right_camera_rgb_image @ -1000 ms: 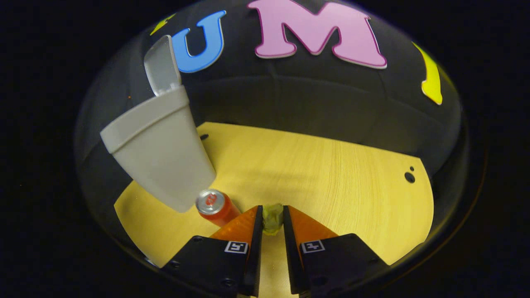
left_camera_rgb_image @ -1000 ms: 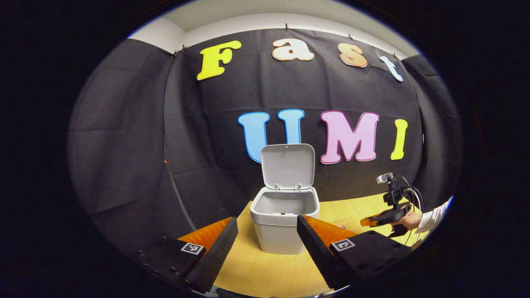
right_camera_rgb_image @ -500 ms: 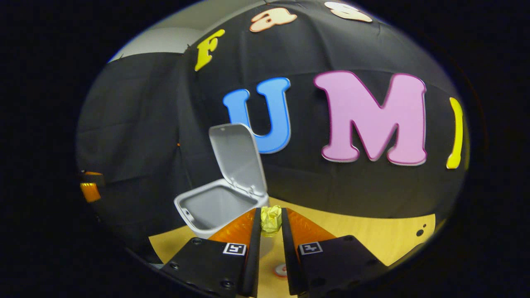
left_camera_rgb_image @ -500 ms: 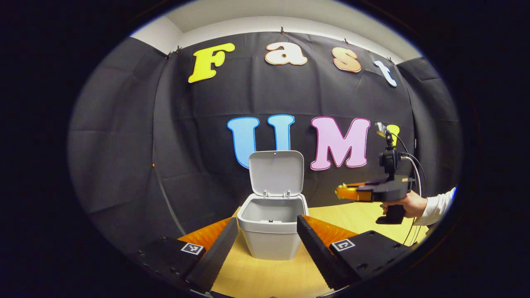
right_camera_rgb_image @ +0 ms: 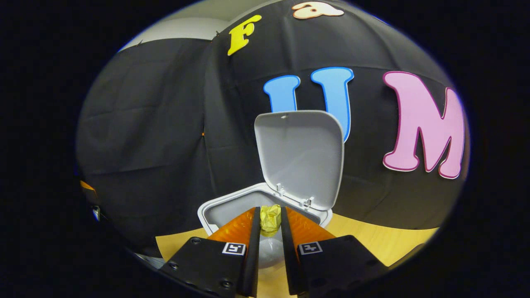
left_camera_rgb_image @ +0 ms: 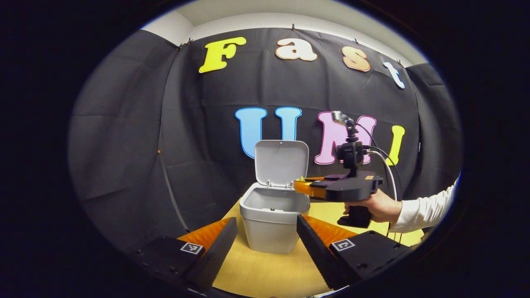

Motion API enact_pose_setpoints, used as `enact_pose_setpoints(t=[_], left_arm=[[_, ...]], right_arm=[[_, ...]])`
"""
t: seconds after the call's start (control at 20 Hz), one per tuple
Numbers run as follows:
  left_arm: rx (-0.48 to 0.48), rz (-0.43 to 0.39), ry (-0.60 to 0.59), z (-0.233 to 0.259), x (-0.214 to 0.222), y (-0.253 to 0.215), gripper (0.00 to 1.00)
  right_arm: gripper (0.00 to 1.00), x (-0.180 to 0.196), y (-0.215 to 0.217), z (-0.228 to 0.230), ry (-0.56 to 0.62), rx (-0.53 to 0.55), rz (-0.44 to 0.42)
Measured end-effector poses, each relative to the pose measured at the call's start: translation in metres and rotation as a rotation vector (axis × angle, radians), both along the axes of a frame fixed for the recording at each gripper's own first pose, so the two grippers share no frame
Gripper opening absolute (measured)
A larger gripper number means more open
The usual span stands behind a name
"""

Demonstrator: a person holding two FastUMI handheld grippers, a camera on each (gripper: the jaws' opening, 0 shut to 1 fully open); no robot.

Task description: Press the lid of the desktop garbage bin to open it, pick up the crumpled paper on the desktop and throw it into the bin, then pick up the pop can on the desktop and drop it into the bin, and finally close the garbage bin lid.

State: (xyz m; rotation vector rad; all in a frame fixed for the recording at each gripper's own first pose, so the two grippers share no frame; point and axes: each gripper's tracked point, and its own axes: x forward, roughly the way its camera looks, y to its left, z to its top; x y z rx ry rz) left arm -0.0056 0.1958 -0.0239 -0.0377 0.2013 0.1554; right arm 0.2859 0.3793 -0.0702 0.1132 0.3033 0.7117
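Right gripper (right_camera_rgb_image: pixel 270 221): you have it clamped on the paper (right_camera_rgb_image: pixel 269 218), carried level over the bin's (left_camera_rgb_image: pixel 271 223) open mouth so a release should drop it inside.
Lid (right_camera_rgb_image: pixel 300 157): upright at the back, out of your way.
Left gripper (left_camera_rgb_image: pixel 267 244): spread wide and empty, waiting low before the bin on the worktop (left_camera_rgb_image: pixel 265 273).

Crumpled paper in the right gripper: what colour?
Yellow crumpled paper, clearest in the right gripper view.
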Motion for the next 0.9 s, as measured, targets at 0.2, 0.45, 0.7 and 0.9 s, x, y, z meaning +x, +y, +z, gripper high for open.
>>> enact_pose_setpoints(t=[0.2, 0.45, 0.7, 0.9], left_arm=[[-0.019, -0.014, 0.011, -0.013, -0.001, -0.01, 0.96], [-0.034, -0.094, 0.027, -0.037, 0.02, -0.045, 0.97], [-0.053, -0.205, 0.027, -0.057, 0.052, -0.097, 0.97], [-0.08, -0.233, 0.055, -0.086, 0.08, -0.126, 0.97]], right_arm=[[0.88, -0.004, 0.001, -0.018, 0.07, -0.032, -0.006], [0.97, 0.004, -0.03, 0.0, 0.019, -0.017, -0.05], [0.97, 0.007, -0.111, 0.021, -0.02, -0.021, -0.159], [0.97, 0.002, -0.184, 0.03, -0.031, -0.04, -0.258]])
